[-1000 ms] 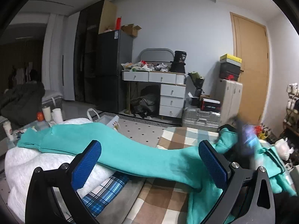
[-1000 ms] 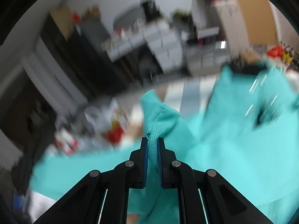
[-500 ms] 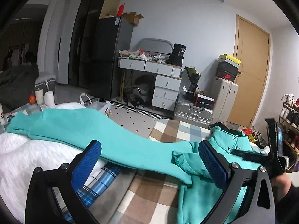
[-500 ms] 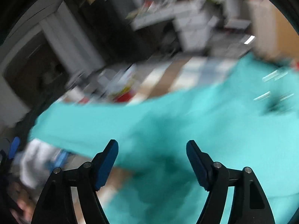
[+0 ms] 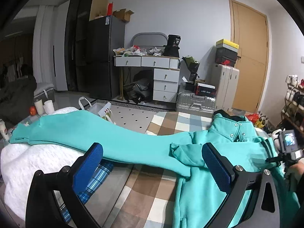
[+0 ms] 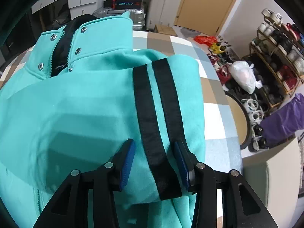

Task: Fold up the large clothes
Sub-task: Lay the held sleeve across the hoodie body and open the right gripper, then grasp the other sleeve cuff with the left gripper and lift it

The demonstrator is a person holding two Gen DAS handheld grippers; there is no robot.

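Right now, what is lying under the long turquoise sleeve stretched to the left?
The sleeve rests on a white fluffy blanket, a blue plaid cloth and the checked bed cover. What lies beneath its middle stays hidden.

Pale grey walls enclose a cluttered room with a tan wooden door at the right. A tall dark refrigerator (cardboard boxes on top) stands beside a white dressing table heaped with litter. Silver suitcases rest on the floor, where a dotted grey rug lies. Shoe racks line the right wall.
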